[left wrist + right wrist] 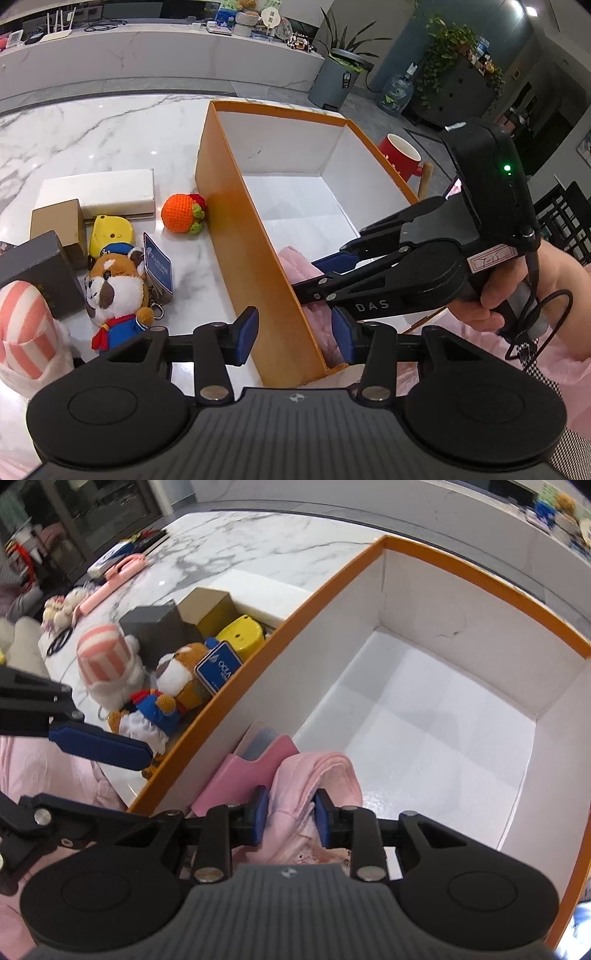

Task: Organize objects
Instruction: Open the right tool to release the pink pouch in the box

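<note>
An orange box (pixel 236 221) with a white inside stands open on the marble table; it also shows in the right wrist view (pixel 436 602). My right gripper (pixel 290 818) is shut on a pink cloth (pixel 317 775) at the box's near end, beside a pink card holder (pixel 251 771). My left gripper (pixel 293 338) is open and straddles the box's near left wall, holding nothing. The right gripper (pixel 332 269) reaches into the box from the right. Left of the box lie a fox plush (pixel 118 291), a crocheted orange (pixel 181 214) and a yellow tape measure (pixel 109 232).
A white block (pixel 99 192), a tan box (pixel 59 221) and a dark box (pixel 33 266) sit at the left. A pink striped plush (pixel 26 325) is at the near left. A red mug (pixel 400 151) stands behind the box's right wall.
</note>
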`<act>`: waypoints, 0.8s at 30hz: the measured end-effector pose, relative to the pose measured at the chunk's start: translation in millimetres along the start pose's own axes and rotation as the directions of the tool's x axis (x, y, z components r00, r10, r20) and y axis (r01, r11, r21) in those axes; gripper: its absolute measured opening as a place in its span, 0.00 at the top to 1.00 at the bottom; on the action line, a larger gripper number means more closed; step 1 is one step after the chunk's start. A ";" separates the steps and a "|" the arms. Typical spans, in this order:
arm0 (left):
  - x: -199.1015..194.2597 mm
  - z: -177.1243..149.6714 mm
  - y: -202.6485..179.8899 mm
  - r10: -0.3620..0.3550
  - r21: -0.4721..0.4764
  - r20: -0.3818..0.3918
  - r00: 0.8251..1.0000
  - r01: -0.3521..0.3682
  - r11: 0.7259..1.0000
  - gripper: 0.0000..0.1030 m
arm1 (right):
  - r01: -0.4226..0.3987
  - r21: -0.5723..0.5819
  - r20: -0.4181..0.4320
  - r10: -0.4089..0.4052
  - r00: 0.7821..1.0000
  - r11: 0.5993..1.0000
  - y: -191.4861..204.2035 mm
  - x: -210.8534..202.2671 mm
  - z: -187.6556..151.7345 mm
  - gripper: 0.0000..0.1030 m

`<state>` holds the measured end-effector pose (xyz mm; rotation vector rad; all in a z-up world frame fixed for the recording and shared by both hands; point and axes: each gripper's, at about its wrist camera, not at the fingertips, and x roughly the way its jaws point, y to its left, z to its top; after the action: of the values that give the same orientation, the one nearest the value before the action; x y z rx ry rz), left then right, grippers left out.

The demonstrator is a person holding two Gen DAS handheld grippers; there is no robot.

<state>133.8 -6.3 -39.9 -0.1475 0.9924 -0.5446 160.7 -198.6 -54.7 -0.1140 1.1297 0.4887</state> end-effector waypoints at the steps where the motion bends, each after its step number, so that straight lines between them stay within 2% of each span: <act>1: -0.1 0.0 0.3 0.003 -0.003 0.002 1.000 -0.003 1.000 0.49 | -0.004 0.014 0.005 0.004 1.000 1.000 -1.7 -1.2 -0.4 0.68; 3: -0.4 0.1 0.7 0.013 -0.004 0.004 1.000 -0.013 1.000 0.49 | -0.010 0.042 0.013 0.010 1.000 0.999 -4.6 -3.9 -1.2 0.64; 5: -1.3 0.1 0.9 0.018 -0.008 0.008 1.000 -0.018 1.000 0.47 | -0.008 0.082 0.020 0.006 1.000 0.997 -9.3 -6.1 -2.3 0.50; 6: -2.2 0.0 1.3 0.015 -0.012 0.010 1.000 -0.014 1.000 0.47 | -0.005 0.099 0.024 0.003 1.000 0.995 -11.2 -7.0 -3.2 0.48; 10: -6.3 0.0 0.7 0.008 -0.015 0.024 1.000 -0.008 1.000 0.46 | -0.037 0.167 0.041 0.031 0.999 0.985 -19.1 -9.7 -7.9 0.47; 18: -13.2 0.8 -0.4 0.032 -0.010 0.046 0.998 -0.032 0.999 0.46 | -0.038 0.238 0.100 0.015 0.995 0.970 -25.7 -23.6 -11.3 0.45; 24: -33.7 -7.0 7.1 0.077 -0.019 0.075 0.994 -0.076 0.997 0.45 | -0.055 0.241 0.196 0.007 0.981 0.969 -11.0 -48.5 -16.9 0.45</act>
<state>116.3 17.4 -20.8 -0.1428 0.9254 -0.4578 135.1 -229.3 -20.8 0.1654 0.9928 0.3754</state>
